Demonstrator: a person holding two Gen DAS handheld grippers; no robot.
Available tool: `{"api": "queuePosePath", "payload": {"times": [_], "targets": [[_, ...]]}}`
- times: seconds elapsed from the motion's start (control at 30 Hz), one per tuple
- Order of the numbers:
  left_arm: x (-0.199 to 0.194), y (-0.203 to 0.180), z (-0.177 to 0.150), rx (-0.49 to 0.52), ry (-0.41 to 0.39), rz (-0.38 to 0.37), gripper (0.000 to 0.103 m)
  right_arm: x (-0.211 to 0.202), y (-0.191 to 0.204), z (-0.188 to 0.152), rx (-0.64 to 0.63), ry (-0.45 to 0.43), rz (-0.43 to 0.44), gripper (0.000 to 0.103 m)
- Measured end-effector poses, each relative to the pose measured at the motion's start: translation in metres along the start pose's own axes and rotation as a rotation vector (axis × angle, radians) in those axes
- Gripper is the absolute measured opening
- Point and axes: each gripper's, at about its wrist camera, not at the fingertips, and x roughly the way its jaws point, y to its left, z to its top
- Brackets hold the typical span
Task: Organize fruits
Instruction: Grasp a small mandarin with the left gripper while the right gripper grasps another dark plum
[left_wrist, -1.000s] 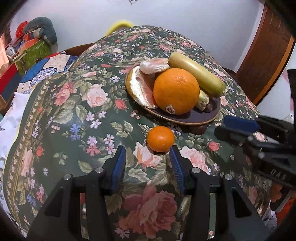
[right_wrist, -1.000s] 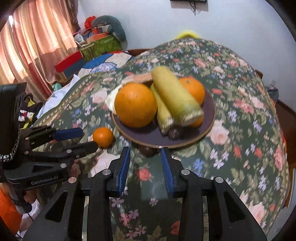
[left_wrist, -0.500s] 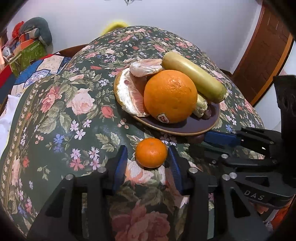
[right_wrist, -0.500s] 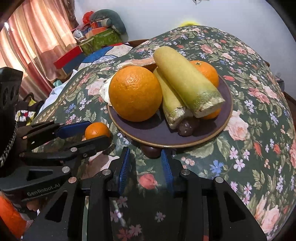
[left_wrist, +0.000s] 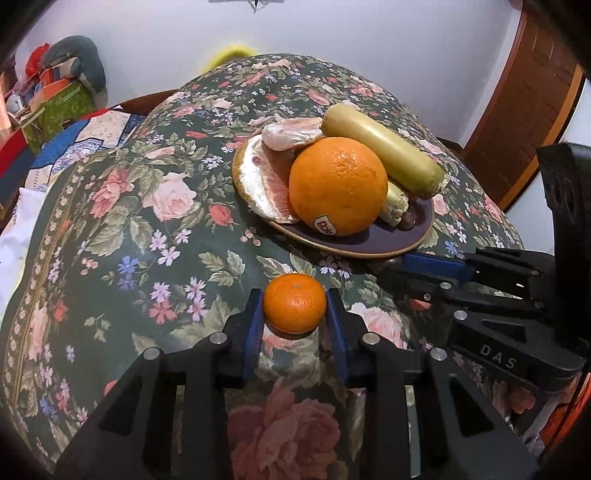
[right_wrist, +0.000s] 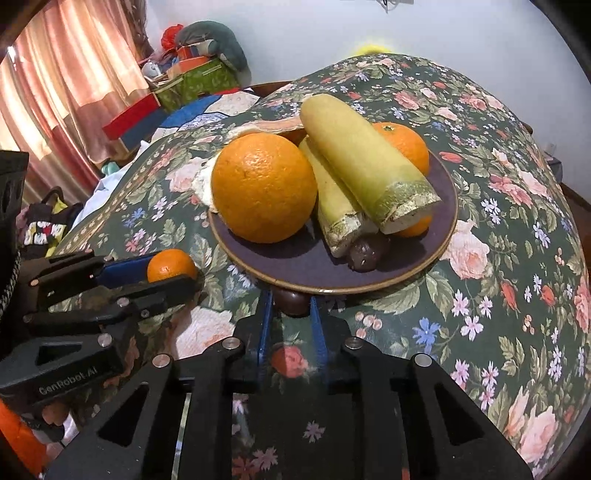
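Orange mandarin (left_wrist: 294, 308) is pinched by left tool (left_wrist: 294, 321), lower centre | dark round fruit (right_wrist: 293, 301) is flanked closely by right tool (right_wrist: 291, 314); contact cannot be told.

Around you, a floral cloth (left_wrist: 155, 229) of roses on dark green covers the counter. Off to your left hang pink curtains (right_wrist: 70, 92), with a green box (right_wrist: 199, 79) and a red box (right_wrist: 129, 116) stacked nearby. A brown wooden door (left_wrist: 524, 110) stands at your right.

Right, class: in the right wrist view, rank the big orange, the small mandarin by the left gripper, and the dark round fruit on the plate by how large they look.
1. big orange
2. small mandarin
3. dark round fruit, only slightly smaller than the mandarin, so that order is unsure.
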Motion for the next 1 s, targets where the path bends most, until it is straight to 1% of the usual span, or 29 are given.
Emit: {"api": "queuePosePath", "payload": {"times": [0.1, 0.2, 0.23, 0.3, 0.33, 0.37, 0.53, 0.6, 0.7, 0.77, 0.8, 0.9, 1.0], "targets": [[-0.009, 0.000, -0.001, 0.003, -0.015, 0.007, 0.033, -0.007, 0.003, -0.005, -0.011, -0.006, 0.016, 0.015], [-0.018, -0.002, 0.000, 0.005, -0.030, 0.006, 0.033, -0.013, 0.007, -0.006, -0.029, -0.013, -0.015, 0.015], [-0.021, -0.002, 0.000, 0.005, -0.036, 0.006, 0.033, -0.013, 0.008, -0.005, -0.031, -0.008, -0.025, 0.017], [-0.025, -0.003, 0.000, 0.004, -0.045, 0.003, 0.033, -0.010, 0.006, -0.003, -0.022, 0.008, -0.034, 0.028], [-0.027, -0.002, 0.000, 0.004, -0.049, 0.003, 0.033, -0.008, 0.005, -0.002, -0.017, 0.009, -0.035, 0.039], [-0.028, -0.002, 0.000, 0.005, -0.053, 0.004, 0.033, -0.005, 0.004, -0.001, -0.013, 0.010, -0.038, 0.045], [-0.029, 0.001, 0.000, 0.011, -0.058, 0.014, 0.033, 0.007, 0.000, 0.006, 0.002, 0.013, -0.039, 0.045], [-0.028, 0.003, 0.000, 0.011, -0.056, 0.022, 0.033, 0.012, 0.000, 0.008, 0.001, 0.018, -0.044, 0.043], [-0.026, 0.005, -0.001, 0.006, -0.054, 0.023, 0.033, 0.013, 0.002, 0.008, -0.008, 0.015, -0.065, 0.035], [-0.025, 0.006, -0.002, 0.001, -0.050, 0.021, 0.033, 0.012, 0.000, 0.008, -0.005, 0.013, -0.064, 0.020], [-0.024, 0.005, -0.002, 0.000, -0.050, 0.021, 0.033, 0.011, 0.000, 0.007, -0.004, 0.015, -0.045, 0.018], [-0.025, 0.003, -0.003, 0.005, -0.049, 0.019, 0.033, 0.010, 0.002, 0.006, -0.019, 0.016, -0.046, 0.018], [-0.027, 0.000, -0.001, 0.012, -0.053, 0.019, 0.033, 0.003, 0.006, 0.002, -0.039, 0.009, -0.023, 0.018]]}}
